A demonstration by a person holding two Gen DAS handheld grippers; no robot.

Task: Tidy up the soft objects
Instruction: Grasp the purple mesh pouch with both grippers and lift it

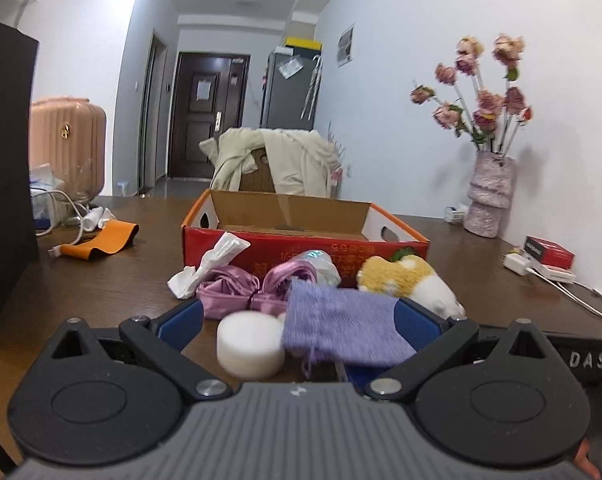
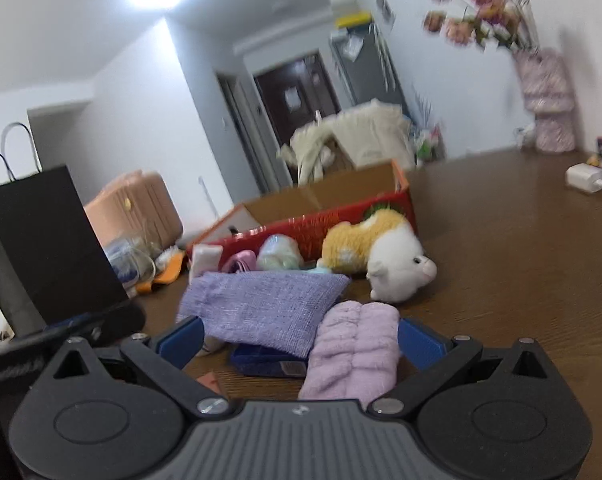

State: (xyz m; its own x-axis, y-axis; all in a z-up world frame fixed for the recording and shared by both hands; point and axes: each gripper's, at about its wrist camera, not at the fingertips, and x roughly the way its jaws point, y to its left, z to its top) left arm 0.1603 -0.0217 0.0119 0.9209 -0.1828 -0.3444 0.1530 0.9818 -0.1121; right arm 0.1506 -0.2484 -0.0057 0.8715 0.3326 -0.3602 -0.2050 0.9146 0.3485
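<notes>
Care is needed: left gripper (image 1: 297, 322) is spread around purple pouch (image 1: 337, 326); right gripper (image 2: 299, 338), spread, frames pink towel (image 2: 351, 350)

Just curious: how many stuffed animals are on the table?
1: the plush toy lies on the table before the red box. Others may be hidden.

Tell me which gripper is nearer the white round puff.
Left. The white puff lies between the open left gripper fingers; the right gripper sits over the pink towel.
</notes>
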